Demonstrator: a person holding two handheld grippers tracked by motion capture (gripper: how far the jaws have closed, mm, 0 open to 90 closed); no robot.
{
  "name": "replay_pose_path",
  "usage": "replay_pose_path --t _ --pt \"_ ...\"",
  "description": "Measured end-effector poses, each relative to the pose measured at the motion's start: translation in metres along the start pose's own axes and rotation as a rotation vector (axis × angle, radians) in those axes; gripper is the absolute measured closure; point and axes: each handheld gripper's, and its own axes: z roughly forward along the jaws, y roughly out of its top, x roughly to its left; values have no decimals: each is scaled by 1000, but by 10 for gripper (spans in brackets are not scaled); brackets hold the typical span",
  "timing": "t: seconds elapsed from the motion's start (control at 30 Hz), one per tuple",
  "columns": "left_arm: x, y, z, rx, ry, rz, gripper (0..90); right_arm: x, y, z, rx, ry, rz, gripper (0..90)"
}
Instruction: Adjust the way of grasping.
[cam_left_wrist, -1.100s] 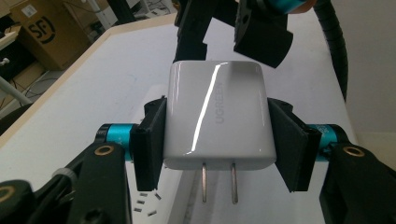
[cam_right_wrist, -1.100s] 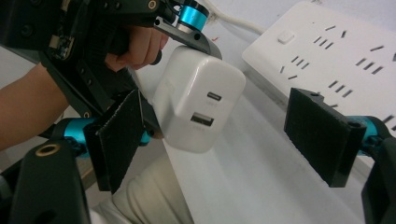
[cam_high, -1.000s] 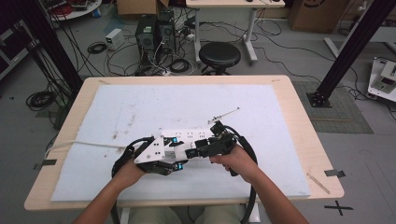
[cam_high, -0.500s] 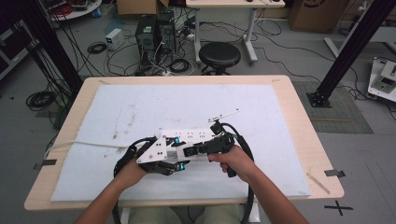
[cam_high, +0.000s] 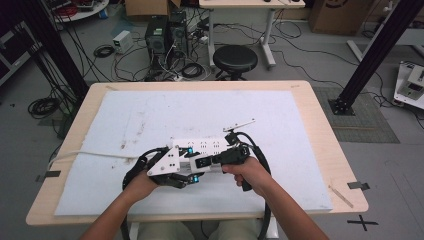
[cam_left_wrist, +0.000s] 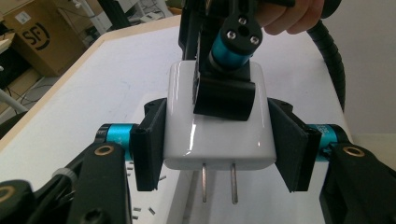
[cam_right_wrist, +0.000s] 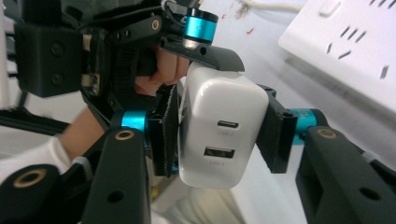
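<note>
From the high view, both grippers meet just in front of the power strip (cam_high: 202, 146). In the left gripper view, the left gripper (cam_left_wrist: 217, 142) pinches the white charger (cam_left_wrist: 217, 126), prongs toward the camera. In the right gripper view, the right gripper (cam_right_wrist: 219, 133) clamps its port end.

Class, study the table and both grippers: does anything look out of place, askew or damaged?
Mostly tidy. The white charger is clamped by both the left gripper and the right gripper at once, off the power strip. The white mat carries smudges, and small debris lies beneath the charger's prongs.
</note>
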Motion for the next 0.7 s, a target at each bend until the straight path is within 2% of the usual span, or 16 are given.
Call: replay_pose_path --t 0.1,0.17,0.2,0.27,0.3,0.5,0.53,0.6,0.67,0.7 --pt "-1 1 0 1 5 4 423 -2 0 -1 -6 24 29 599" --pt "0 1 1 -4 3 -24 420 -3 -1 -1 -10 29 33 611" --pt "0 1 1 -2 11 -37 405 -3 -1 -2 -12 14 27 617" --pt "2 -1 0 6 29 -95 264 -3 -2 -4 -25 -6 14 625" --pt "3 -2 -1 10 34 -109 243 -3 -2 -6 -37 -9 10 626" --pt "3 -16 -7 27 77 -154 228 -5 -8 -24 -115 -85 -39 631" --pt "3 -18 -8 25 87 -172 228 -5 -9 -27 -132 -93 -49 632" --pt "4 -22 -11 15 109 -200 228 -5 -11 -33 -153 -138 -77 632" --pt "5 -26 -14 4 133 -229 228 -5 -13 -38 -176 -155 -110 632" --pt "5 -26 -14 4 133 -229 228 -5 -13 -38 -176 -155 -110 632"
